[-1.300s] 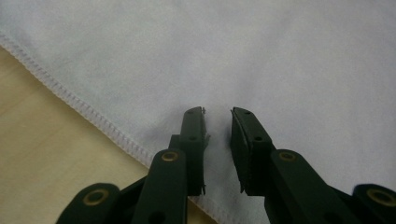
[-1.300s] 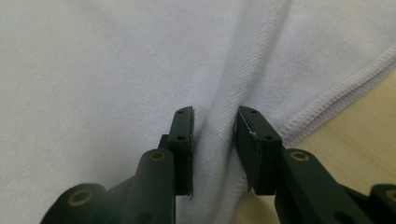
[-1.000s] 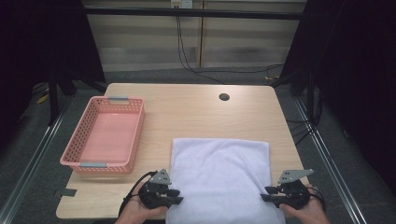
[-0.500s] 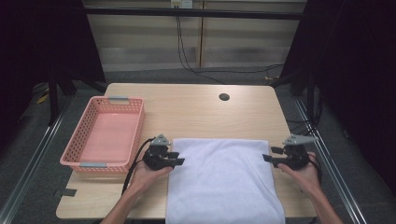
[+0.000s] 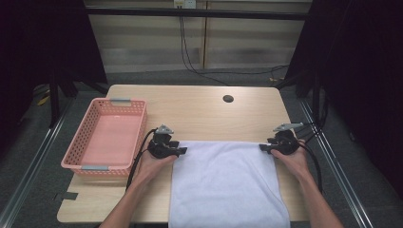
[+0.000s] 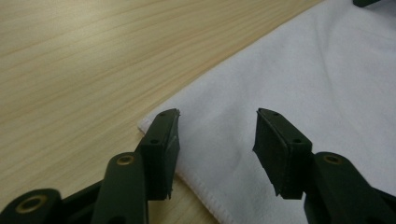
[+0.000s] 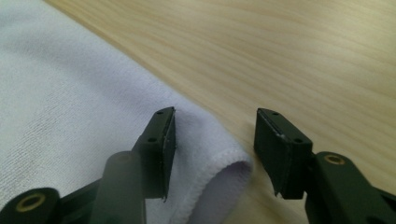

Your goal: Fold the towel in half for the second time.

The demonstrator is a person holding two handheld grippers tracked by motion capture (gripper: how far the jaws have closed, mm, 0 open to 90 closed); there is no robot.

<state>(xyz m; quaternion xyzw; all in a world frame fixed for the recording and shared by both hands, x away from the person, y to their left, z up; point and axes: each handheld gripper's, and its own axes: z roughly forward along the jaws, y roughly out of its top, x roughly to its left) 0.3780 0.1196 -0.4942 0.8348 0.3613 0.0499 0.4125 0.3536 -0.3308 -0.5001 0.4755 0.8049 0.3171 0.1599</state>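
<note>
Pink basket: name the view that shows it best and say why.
The high view. There the pink basket shows whole on the table, left of the white towel, its rim and grey handles plain. The left gripper view and the right gripper view look along open jaws at towel corners and bare wood instead.

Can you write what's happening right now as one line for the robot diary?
left gripper: open, just opening, at far left corner of white terry towel | right gripper: open, just closing, at far right corner | pink plastic basket: empty
</note>
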